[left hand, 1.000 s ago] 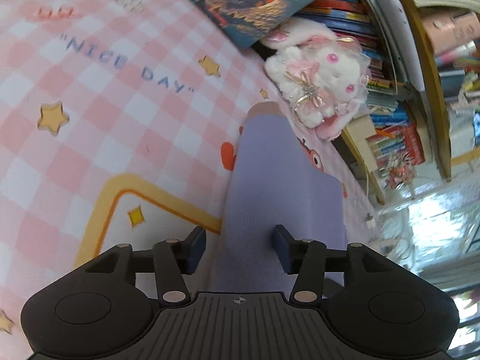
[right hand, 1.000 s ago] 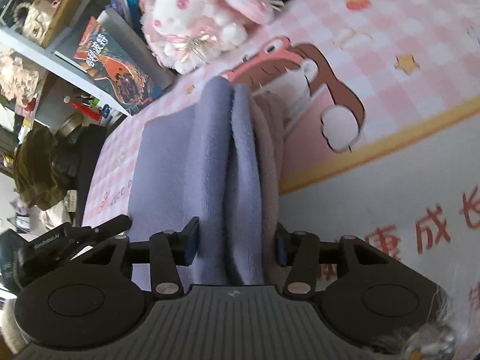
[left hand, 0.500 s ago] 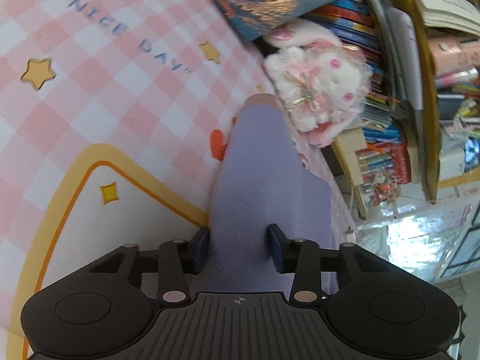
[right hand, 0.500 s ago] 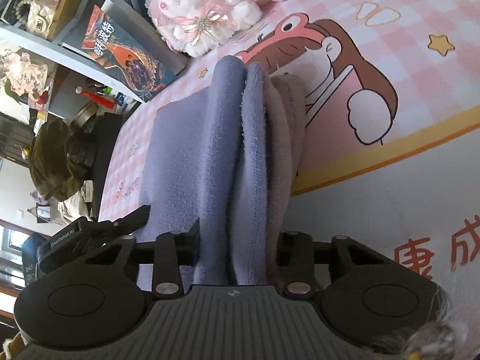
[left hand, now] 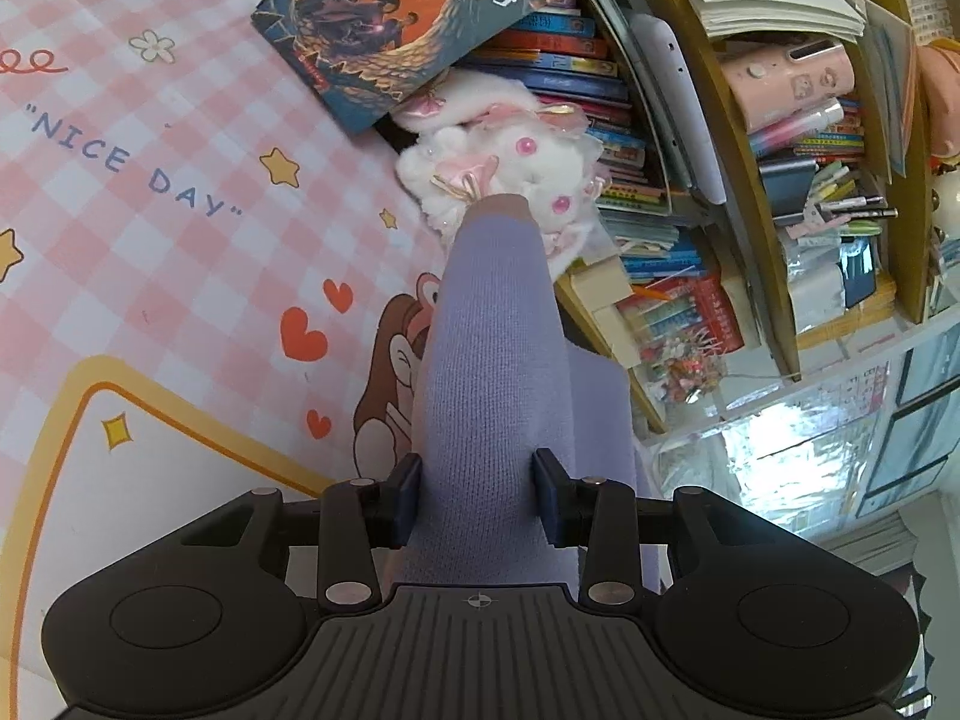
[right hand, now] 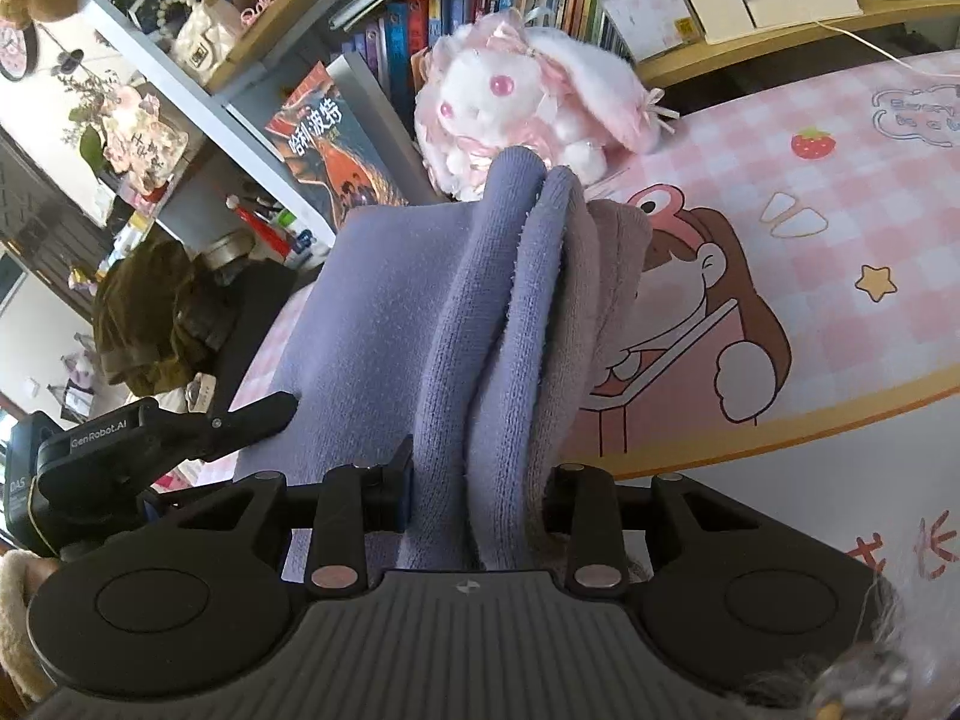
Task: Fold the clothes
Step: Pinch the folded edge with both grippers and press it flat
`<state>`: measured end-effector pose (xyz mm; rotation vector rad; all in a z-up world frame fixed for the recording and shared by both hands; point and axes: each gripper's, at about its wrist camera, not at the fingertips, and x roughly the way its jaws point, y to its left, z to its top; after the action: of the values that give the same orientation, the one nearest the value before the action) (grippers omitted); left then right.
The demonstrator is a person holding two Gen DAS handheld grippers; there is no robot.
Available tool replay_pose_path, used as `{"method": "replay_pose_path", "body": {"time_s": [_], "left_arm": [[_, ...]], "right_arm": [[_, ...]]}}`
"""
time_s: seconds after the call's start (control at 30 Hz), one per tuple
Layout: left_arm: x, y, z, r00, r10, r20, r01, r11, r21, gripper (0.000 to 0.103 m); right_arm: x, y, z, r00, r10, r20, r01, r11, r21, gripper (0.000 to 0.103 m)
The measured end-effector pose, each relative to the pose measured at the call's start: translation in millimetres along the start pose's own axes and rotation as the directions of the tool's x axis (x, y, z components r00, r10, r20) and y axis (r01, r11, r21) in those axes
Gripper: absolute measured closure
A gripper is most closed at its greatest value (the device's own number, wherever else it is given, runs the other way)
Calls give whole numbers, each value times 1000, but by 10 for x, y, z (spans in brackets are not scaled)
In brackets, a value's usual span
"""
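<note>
Now both clamped on purple sweater (left hand: pixel 492 360): left claw (left hand: pixel 477 498) mid-frame, right claw (right hand: pixel 474 492) on bunched folds, jaws just closed further; plush rabbit (right hand: pixel 516 102) upper centre.

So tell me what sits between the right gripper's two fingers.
A bunched purple garment, gathered in several thick folds, fills the gap in the right gripper, with both pads pressing on it. The right wrist view shows this; nothing else lies between the fingers.
</note>
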<state>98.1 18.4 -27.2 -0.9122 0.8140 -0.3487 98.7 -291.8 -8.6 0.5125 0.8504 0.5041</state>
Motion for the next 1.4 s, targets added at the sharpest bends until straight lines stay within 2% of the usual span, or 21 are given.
{"method": "replay_pose_path", "body": {"time_s": [0.43, 0.83, 1.4], "left_arm": [[18, 24, -162, 1000, -21, -9, 21, 999, -28, 65], [125, 86, -90, 995, -62, -77, 60, 998, -22, 65], [-342, 689, 515, 986, -106, -131, 105, 994, -13, 65]], "right_arm": [[-151, -89, -87, 1000, 1, 7, -1, 1000, 17, 73], [-244, -80, -172, 997, -61, 45, 58, 997, 56, 73], [256, 728, -430, 990, -122, 69, 116, 990, 78, 73]]}}
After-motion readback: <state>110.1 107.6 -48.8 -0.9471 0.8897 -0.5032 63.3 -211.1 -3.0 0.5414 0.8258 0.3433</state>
